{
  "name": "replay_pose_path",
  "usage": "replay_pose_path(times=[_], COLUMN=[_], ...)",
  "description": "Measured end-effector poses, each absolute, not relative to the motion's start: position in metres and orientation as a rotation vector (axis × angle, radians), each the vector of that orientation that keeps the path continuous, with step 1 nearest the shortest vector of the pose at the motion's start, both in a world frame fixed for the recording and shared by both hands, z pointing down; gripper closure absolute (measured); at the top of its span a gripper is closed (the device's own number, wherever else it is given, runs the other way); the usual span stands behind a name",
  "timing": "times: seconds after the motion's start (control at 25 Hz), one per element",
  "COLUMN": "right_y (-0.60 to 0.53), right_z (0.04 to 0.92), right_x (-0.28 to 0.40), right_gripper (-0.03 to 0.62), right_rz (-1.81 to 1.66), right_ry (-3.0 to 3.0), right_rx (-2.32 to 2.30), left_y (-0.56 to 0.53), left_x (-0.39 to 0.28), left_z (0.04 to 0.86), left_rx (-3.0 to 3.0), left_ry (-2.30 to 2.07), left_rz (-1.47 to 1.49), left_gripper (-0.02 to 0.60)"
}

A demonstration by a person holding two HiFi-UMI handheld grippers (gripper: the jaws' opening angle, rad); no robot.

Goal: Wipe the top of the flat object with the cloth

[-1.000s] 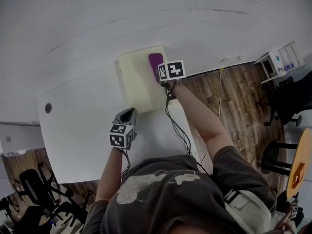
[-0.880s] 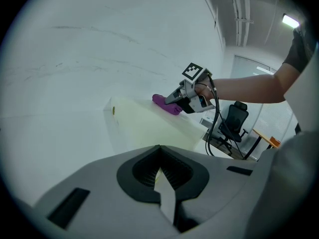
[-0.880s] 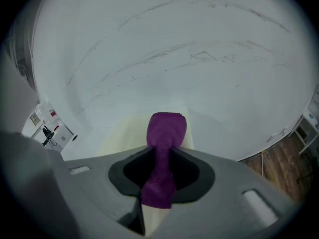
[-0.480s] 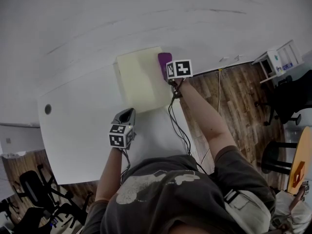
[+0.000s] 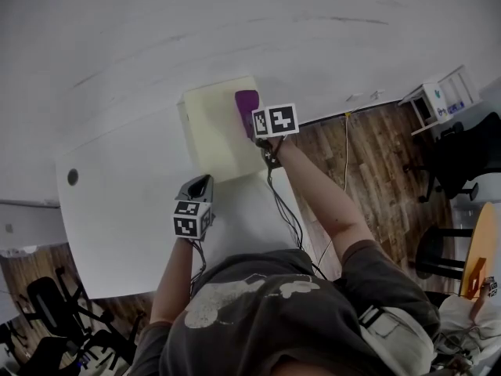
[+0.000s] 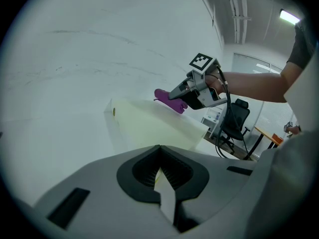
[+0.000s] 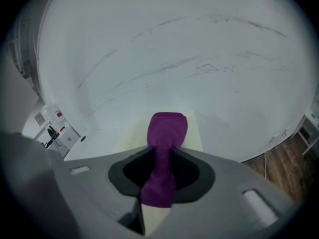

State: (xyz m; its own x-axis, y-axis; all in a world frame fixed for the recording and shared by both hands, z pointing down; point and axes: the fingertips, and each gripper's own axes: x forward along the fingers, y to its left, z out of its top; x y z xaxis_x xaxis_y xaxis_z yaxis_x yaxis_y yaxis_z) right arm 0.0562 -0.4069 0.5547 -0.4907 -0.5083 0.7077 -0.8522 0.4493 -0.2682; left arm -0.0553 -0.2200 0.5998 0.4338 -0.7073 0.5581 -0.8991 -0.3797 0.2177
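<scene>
Cloth (image 5: 246,103) on flat object (image 5: 211,135), right part; flat object on table (image 5: 117,210), far right.

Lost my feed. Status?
Right gripper shut on cloth, cloth on board top. Left gripper shut, empty, near board. Nothing in the way.

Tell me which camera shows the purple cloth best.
The right gripper view: the purple cloth fills the centre, pinched between the jaws, its end on the pale board. The head view shows the cloth small; the left gripper view shows the cloth distant, side-on.
</scene>
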Motion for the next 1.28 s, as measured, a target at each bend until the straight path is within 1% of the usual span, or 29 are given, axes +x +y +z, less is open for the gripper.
replay_pose_path(times=[0.24,0.4,0.84,1.28], right_y=[-0.360,-0.336,-0.306,-0.309], right_z=[0.543,0.547,0.568,0.580], right_x=[-0.015,-0.046,-0.082,-0.076], right_gripper=[0.496,0.496,0.496,0.496], right_rz=[0.791,0.802,0.859,0.856], right_ry=[-2.268,-2.292,-2.262,-2.245], right_rx=[0.907,0.828,0.767,0.768], left_y=[-0.220,-0.218,-0.219,-0.218], left_x=[-0.055,-0.056,-0.054,-0.054], left_z=[0.600,0.600,0.597,0.599], left_rx=[2.201,2.203,2.206,2.209], left_ry=[-1.353,-1.341,-1.335,-1.329], left_rz=[0.508,0.510,0.511,0.513], left_gripper=[0.583,0.583,0.583,0.583])
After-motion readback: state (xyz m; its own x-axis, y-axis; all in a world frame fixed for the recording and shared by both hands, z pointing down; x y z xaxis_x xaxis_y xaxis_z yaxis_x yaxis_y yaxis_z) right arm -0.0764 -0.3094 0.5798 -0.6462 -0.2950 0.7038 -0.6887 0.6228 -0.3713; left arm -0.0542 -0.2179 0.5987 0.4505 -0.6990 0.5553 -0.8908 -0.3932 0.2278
